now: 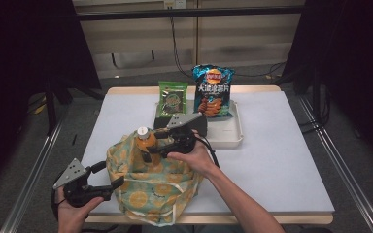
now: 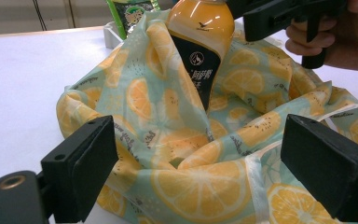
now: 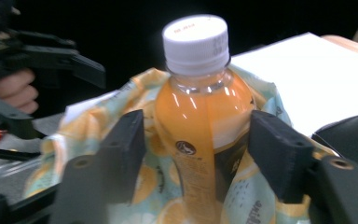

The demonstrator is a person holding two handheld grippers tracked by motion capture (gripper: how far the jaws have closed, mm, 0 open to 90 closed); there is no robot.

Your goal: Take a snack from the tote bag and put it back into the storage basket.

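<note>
Now we see the lemon-print cloth bag [image 1: 150, 182] standing open at the near edge of the white table [image 1: 281, 160], and the orange juice bottle [image 1: 146, 141] stands upright inside it at the far side, its long axis vertical and its white cap above the rim. Our right gripper [image 1: 151, 145] is the nearer one: its jaws are spread on both sides of the bottle, pads just off it. Our left gripper [image 1: 112, 175] waits at the bag's near-left rim with jaws spread wide, pinching nothing.
</note>
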